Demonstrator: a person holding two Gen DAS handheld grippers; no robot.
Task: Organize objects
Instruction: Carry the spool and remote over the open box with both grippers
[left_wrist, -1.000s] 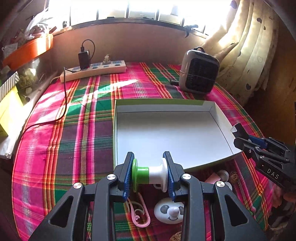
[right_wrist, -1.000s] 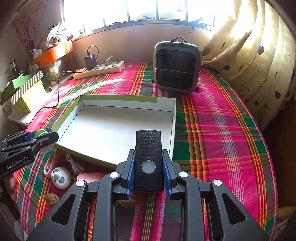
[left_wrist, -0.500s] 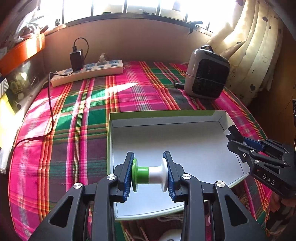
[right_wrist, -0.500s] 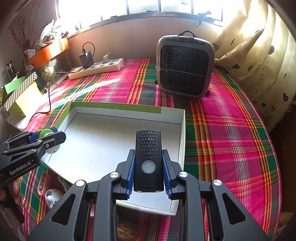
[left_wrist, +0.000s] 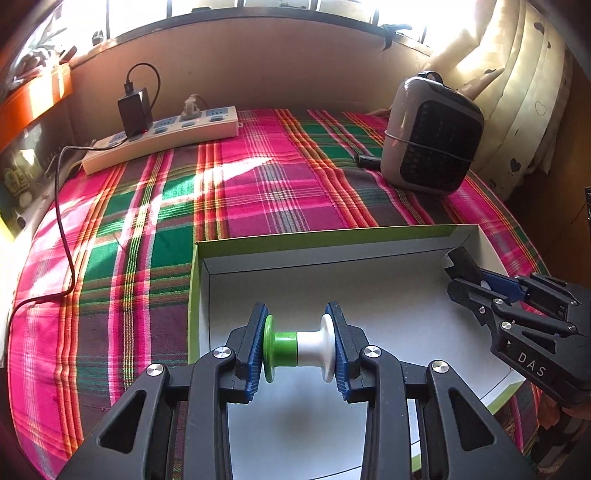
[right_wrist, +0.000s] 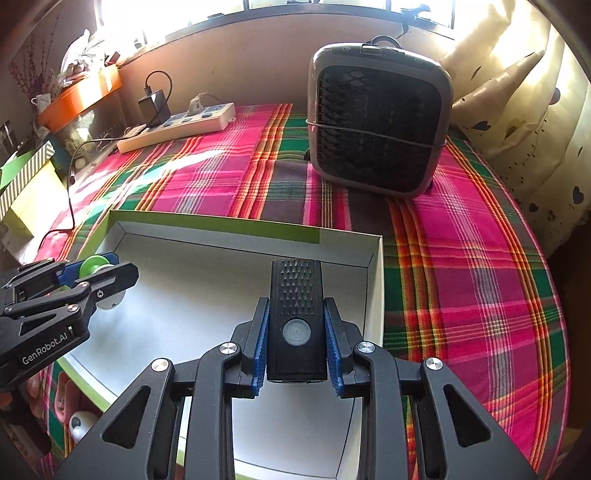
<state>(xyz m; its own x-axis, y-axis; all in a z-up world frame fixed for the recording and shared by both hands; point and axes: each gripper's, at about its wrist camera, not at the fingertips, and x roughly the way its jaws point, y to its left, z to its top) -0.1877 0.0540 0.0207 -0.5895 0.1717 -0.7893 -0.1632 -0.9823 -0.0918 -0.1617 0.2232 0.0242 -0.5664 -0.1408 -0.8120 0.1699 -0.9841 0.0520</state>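
Note:
My left gripper (left_wrist: 299, 347) is shut on a green and white spool (left_wrist: 298, 348), held crosswise above the left part of a shallow white box with a green rim (left_wrist: 325, 239). My right gripper (right_wrist: 295, 341) is shut on a black rectangular device with a round button (right_wrist: 296, 314), held over the right part of the same box (right_wrist: 236, 225). In the left wrist view the right gripper (left_wrist: 480, 284) shows side-on over the box's right end. In the right wrist view the left gripper (right_wrist: 98, 273) shows at the left with the spool (right_wrist: 92, 264) in it.
A grey fan heater (right_wrist: 376, 125) stands beyond the box on the plaid cloth (left_wrist: 258, 184). A white power strip (left_wrist: 159, 138) with a black charger (left_wrist: 135, 112) lies at the back left. Small toys (right_wrist: 79, 421) lie beside the box's near edge. A curtain (right_wrist: 517, 92) hangs at the right.
Both grippers moved forward and lower over the box, each keeping its object. The box and heater look nearer, and the toys at the near edge slid out of the left wrist view.

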